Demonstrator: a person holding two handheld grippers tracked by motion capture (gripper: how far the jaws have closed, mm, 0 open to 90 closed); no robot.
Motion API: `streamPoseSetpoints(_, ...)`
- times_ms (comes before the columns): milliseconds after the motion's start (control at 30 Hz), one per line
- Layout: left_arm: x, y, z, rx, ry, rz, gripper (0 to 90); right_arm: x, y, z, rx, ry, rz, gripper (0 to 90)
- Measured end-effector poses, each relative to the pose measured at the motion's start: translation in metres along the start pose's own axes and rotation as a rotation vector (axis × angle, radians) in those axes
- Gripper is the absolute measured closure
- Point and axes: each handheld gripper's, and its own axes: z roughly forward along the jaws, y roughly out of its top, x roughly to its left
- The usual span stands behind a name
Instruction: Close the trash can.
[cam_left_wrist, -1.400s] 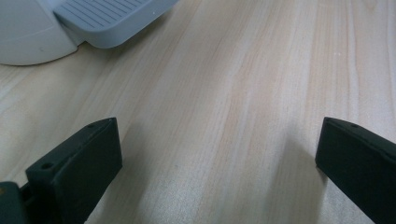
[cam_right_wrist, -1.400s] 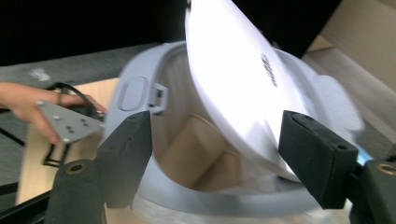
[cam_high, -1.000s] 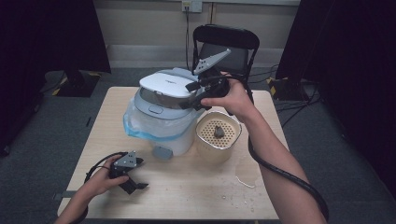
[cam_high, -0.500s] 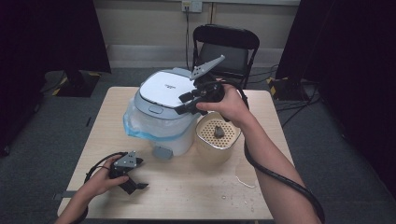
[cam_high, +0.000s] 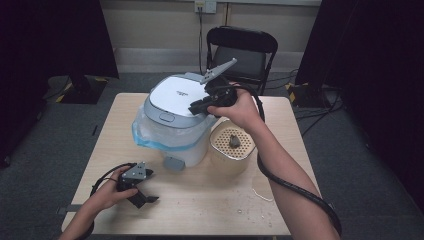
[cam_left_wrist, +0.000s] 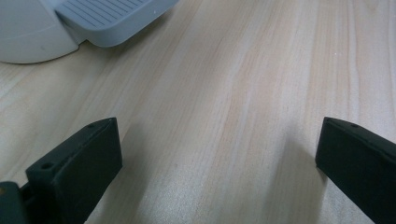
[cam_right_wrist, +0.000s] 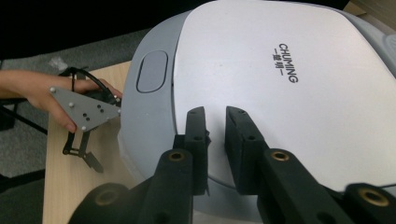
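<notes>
The left gripper (cam_high: 141, 196) rests on the wooden table (cam_high: 200, 210) near its front left corner, held in the person's left hand (cam_high: 107, 192). Its jaws are spread wide with only bare wood between them, as the left gripper view shows; the grey foot (cam_left_wrist: 109, 21) of the appliance sits ahead of them at some distance.

Toward the middle of the table, nearer the far edge, stands the rice cooker (cam_high: 172, 122), a white and grey body with its lid (cam_right_wrist: 280, 84) down and a thin clear plastic film (cam_high: 145, 135) wrapped about its lower part. A grey oval button (cam_right_wrist: 152, 71) sits at the front of the lid.

The right gripper (cam_high: 200, 106) is over the lid, on its right side, held in the person's right hand (cam_high: 240, 107). Its jaws have just been closing and now stand drawn together with a slim gap and nothing between them, tips at or just above the lid's white top; I cannot tell whether they touch it.

Just right of the cooker, touching or nearly so, sits a cream perforated container (cam_high: 230, 150) with a small dark lump (cam_high: 234, 142) inside.
</notes>
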Motion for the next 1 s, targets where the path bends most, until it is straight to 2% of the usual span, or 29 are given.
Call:
streamPoseSetpoints(133, 0.000, 0.000, 0.000, 0.000, 0.000, 0.000, 0.0, -0.002, -0.003, 0.002, -0.003, -0.002, 0.027, 83.3)
streamPoseSetpoints(467, 0.000, 0.000, 0.000, 0.000, 0.000, 0.000, 0.0, -0.001, -0.002, 0.002, 0.004, -0.006, 0.010, 82.5)
streamPoseSetpoints(567, 0.000, 0.000, 0.000, 0.000, 0.000, 0.000, 0.0, 0.000, 0.000, 0.001, 0.011, 0.002, 0.011, 75.3)
streamPoseSetpoints(833, 0.000, 0.000, 0.000, 0.001, -0.003, 0.002, 0.0, -0.005, 0.001, -0.003, 0.014, -0.052, 0.035, 55.0)
streamPoseSetpoints(900, 0.001, 0.000, 0.000, 0.001, -0.005, 0.003, 0.0, -0.007, -0.001, -0.005, 0.016, -0.052, 0.032, 49.8)
streamPoseSetpoints(1000, 0.001, 0.000, 0.000, 0.007, -0.006, 0.006, 0.0, -0.010, -0.003, -0.007, 0.003, -0.064, 0.052, 38.5)
